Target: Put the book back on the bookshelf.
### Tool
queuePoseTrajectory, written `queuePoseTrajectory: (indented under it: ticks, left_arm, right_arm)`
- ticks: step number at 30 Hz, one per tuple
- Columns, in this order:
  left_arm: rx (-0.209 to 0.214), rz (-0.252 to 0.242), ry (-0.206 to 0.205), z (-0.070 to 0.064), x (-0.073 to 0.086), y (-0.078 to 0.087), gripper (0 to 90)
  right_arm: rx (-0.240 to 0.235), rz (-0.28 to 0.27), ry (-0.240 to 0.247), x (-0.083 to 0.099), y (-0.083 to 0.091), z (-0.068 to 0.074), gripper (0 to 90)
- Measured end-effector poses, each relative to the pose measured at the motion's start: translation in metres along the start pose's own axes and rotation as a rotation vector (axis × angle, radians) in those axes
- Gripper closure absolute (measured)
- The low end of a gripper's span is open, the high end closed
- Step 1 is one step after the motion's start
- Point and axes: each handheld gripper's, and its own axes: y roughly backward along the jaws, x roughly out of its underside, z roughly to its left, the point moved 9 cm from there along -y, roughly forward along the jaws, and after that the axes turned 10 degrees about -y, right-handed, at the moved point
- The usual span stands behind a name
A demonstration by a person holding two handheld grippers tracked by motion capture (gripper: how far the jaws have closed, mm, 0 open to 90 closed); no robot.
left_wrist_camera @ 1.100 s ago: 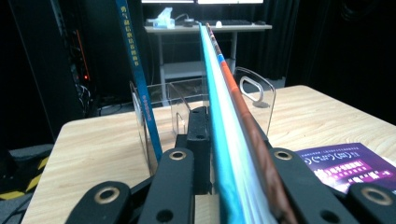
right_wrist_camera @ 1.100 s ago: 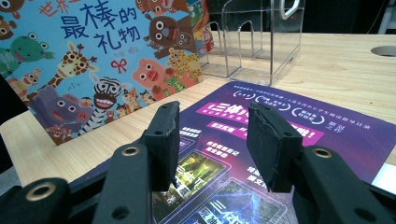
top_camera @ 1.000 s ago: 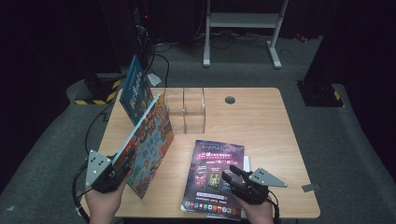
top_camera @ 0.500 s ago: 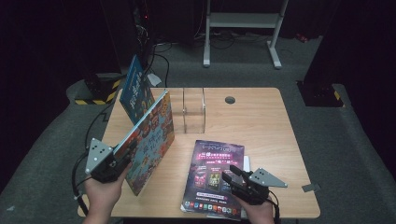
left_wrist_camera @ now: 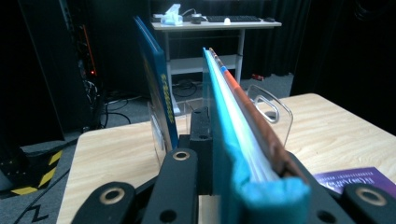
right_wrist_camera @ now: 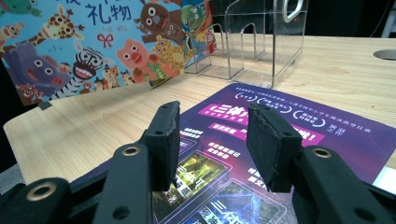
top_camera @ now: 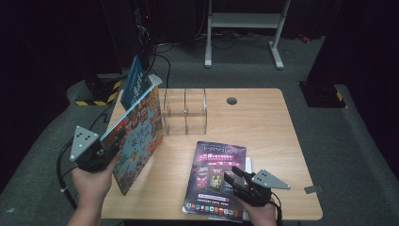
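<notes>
Dark room, black curtains all round, a white desk frame at the back, cables on grey floor. My wooden counter sits in the middle, with a round cable hole near its far edge.

My left tool is clamped on the near edge of a children's picture book with cartoon animals on the cover. In the left gripper view the book runs edge-on away from me between the jaws, turquoise back cover on 1 side, brown spine edge on the other. It is held up off the counter, tilted, its far corner close to the clear acrylic book stand. From the right gripper view the cover shows a zebra, pig and giraffe, with its lower edge close to the counter top; whether it touches I cannot tell.

A blue book stands upright at the left end of the stand, just behind the picture book.

My right tool has its jaws apart, gripping nothing, resting low over a purple magazine that lies flat near the front edge of the counter. In its own view the 2 pads hover just above the magazine cover.
</notes>
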Motion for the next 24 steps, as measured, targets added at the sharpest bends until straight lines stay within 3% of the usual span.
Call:
queuePoseTrajectory:
  ticks: [9, 24]
  left_arm:
    - [-0.043, -0.028, 0.003, 0.004, -0.012, -0.014, 81.4]
    - [-0.101, -0.056, 0.034, 0.006, -0.015, -0.058, 81.4]
  right_arm:
    - [-0.002, -0.002, 0.007, -0.001, 0.001, 0.0, 54.6]
    - [-0.006, -0.003, 0.012, -0.001, 0.002, 0.002, 55.0]
